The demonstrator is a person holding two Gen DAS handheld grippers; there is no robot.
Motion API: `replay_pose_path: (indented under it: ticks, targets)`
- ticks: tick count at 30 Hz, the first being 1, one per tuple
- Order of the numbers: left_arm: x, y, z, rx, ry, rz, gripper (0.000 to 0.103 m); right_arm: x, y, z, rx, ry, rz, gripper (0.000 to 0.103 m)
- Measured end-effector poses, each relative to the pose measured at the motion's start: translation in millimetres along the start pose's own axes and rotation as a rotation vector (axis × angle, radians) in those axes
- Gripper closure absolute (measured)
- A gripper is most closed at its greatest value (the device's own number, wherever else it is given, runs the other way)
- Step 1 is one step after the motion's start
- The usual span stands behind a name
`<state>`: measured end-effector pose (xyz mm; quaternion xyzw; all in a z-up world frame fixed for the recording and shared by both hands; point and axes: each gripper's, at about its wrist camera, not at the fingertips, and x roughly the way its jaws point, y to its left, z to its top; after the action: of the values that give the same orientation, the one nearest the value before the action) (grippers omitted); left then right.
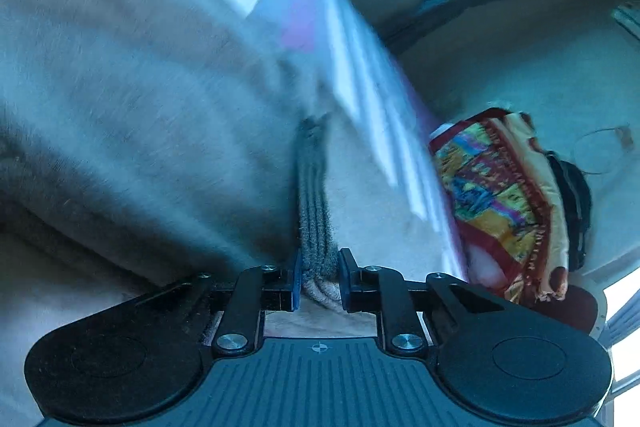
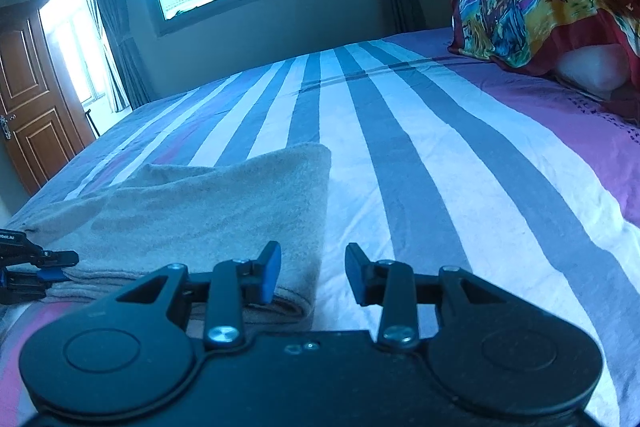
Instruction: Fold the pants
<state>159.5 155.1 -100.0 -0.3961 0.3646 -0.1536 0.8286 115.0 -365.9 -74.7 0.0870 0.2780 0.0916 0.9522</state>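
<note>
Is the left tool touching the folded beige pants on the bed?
Touching. In the left wrist view, the left tool has both blue pads pressed against a bunched edge of the beige pants, with no gap on either side.

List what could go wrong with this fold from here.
1. The left gripper pinches only a thin bunch of the pants' edge; the layers might slip out when lifted.
2. The right gripper is open with just one pad over the corner, so that side may drag and skew the fold.
</note>
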Motion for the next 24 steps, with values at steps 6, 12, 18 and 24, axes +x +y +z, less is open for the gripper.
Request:
replay_pose_path:
  ticks: [6, 12, 18, 24]
  targets:
    - [-12.2, -0.7, -13.5, 0.049, 0.001, 0.058, 0.085, -2.3, -1.0, 4.1, 0.004, -0.022, 0.003, 0.067]
    - [-7.8, 7.1, -15.8, 0.021, -0.009, 0.058, 0.085, 26.3, -1.0, -3.8, 0.001, 0.112, -0.048, 0.066]
    - [-14.9, -24.7, -9.8, 0.171, -0.076, 0.125, 0.045, 17.5, -1.9, -0.4, 0.022, 0.062, -0.023, 0.066]
    - [5.5, -44.7, 15.9, 0.303, -0.048, 0.241, 0.035, 41.2, 3.6, -5.8, -0.044, 0.149, -0.063, 0.067]
